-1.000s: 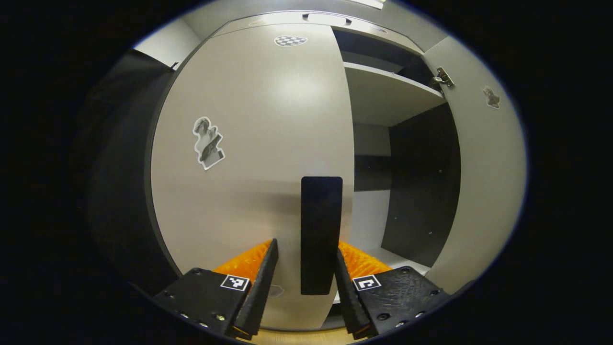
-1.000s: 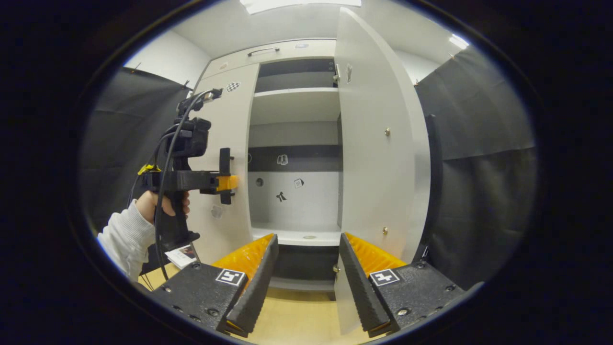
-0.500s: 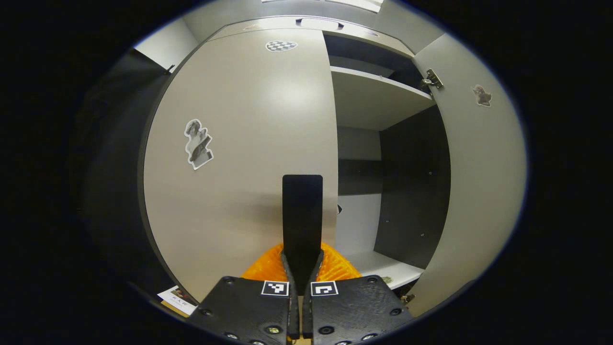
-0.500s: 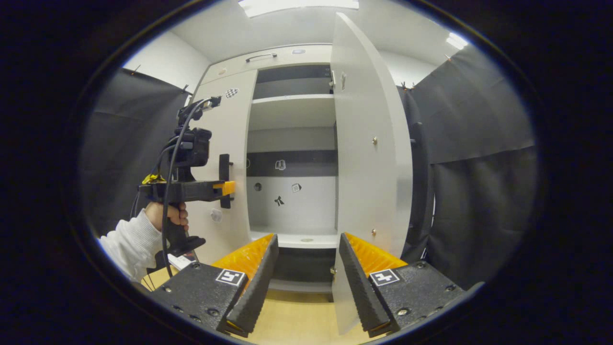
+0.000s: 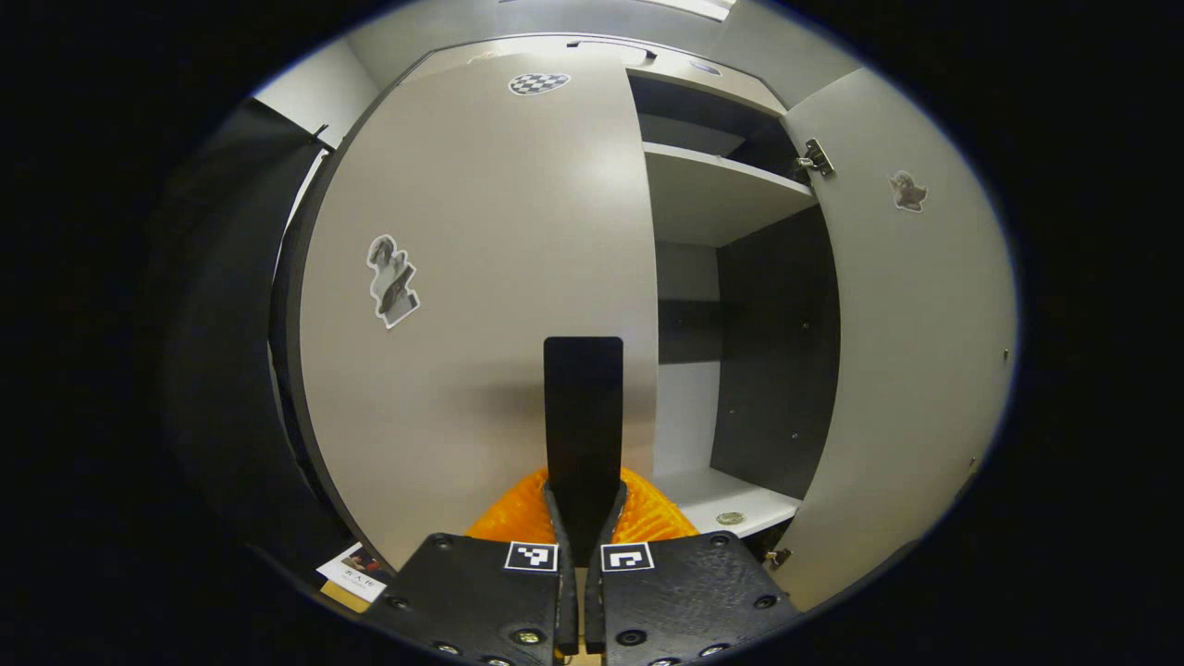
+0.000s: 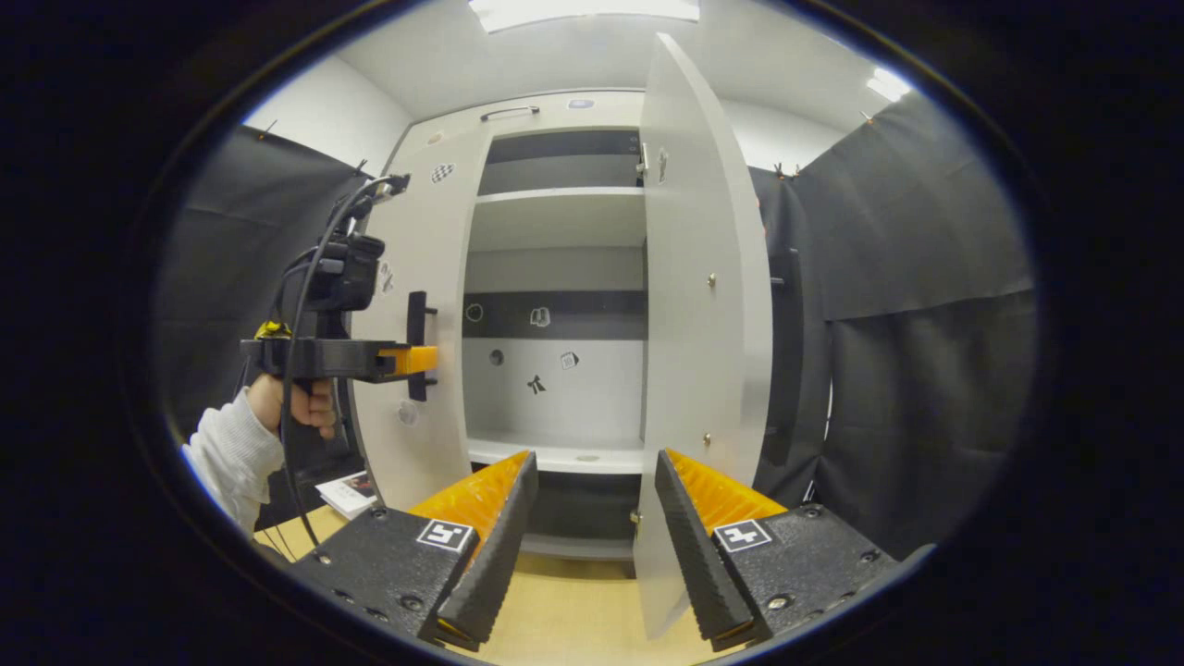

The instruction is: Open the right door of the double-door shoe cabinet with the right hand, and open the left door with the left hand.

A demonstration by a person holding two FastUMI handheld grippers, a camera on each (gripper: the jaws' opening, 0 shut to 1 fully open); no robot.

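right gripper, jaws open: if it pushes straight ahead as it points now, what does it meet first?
Probably the open right door: its free edge stands just ahead, between the right gripper's fingers and toward its right one. Slightly to the left, it would pass into the open cabinet instead. Depth is hard to judge here.

A shelf (image 6: 555, 195) sits inside the cabinet between left door (image 5: 481, 277) and right door (image 6: 694, 305).
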